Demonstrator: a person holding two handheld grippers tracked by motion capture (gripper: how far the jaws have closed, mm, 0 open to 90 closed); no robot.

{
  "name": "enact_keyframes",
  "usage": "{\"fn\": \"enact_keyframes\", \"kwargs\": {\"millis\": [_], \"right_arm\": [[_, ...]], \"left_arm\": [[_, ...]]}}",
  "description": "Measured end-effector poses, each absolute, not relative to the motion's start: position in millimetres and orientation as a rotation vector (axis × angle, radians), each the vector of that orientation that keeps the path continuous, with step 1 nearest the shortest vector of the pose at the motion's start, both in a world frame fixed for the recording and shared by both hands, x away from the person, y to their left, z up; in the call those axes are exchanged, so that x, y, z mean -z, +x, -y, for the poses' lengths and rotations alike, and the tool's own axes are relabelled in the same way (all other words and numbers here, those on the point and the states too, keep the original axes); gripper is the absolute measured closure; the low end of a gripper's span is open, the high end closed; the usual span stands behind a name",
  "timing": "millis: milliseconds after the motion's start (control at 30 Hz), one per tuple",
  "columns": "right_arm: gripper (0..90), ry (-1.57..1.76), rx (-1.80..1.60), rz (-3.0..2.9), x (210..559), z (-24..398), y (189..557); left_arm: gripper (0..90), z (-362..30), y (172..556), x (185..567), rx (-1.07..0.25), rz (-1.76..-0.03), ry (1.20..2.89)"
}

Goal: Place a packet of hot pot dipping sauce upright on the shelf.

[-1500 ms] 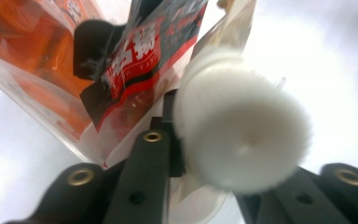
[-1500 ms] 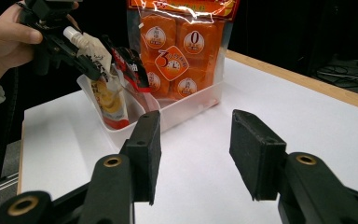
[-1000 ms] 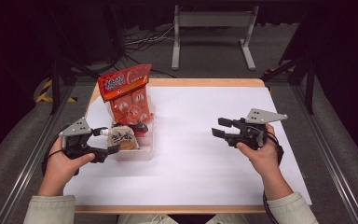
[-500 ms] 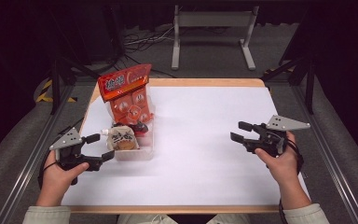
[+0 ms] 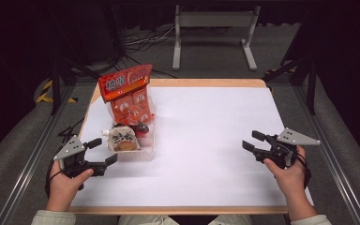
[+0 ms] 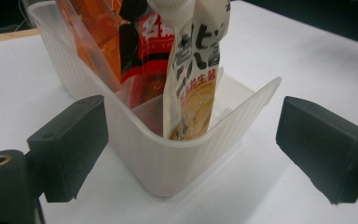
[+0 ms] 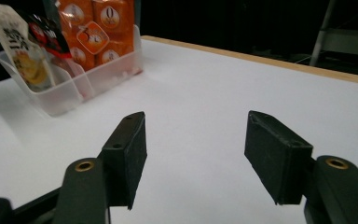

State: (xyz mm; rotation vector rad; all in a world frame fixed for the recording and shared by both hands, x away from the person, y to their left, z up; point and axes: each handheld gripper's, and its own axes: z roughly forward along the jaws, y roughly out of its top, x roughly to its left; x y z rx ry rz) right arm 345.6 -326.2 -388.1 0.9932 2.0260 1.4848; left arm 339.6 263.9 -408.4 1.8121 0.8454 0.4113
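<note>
High view: translucent plastic bin (image 5: 143, 152) holds orange snack bag (image 5: 127, 96) and white spouted pouch (image 5: 122, 139); left gripper (image 5: 101, 154) and right gripper (image 5: 252, 142) spread, empty, apart from it; packing apparently complete.

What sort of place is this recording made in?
Probably a lab recording rig, not a home: a white-topped table ringed by dark curtains, cables on the floor, a metal stand, and snack packets in a clear plastic bin.

Just ahead of the left gripper (image 5: 98, 151), whose jaw blocks are matt black plastic, stands a translucent, ribbed plastic bin (image 6: 168, 154) holding glossy foil-like pouches (image 6: 193, 70). Under both grippers lies a smooth matt white sheet (image 5: 206, 131), edged with pale wood.
</note>
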Motion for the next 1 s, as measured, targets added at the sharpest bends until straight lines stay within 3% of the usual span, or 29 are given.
{"fn": "enact_keyframes", "kwargs": {"millis": [500,1000], "right_arm": [[33.3,1.079,-1.423,-2.051,437,324,346],[31.6,1.068,-1.406,-2.073,441,320,346]], "left_arm": [[9.6,-258,340,425,-0.452,-0.86,1.783],[9.6,-256,341,439,-0.431,-0.879,1.806]]}}
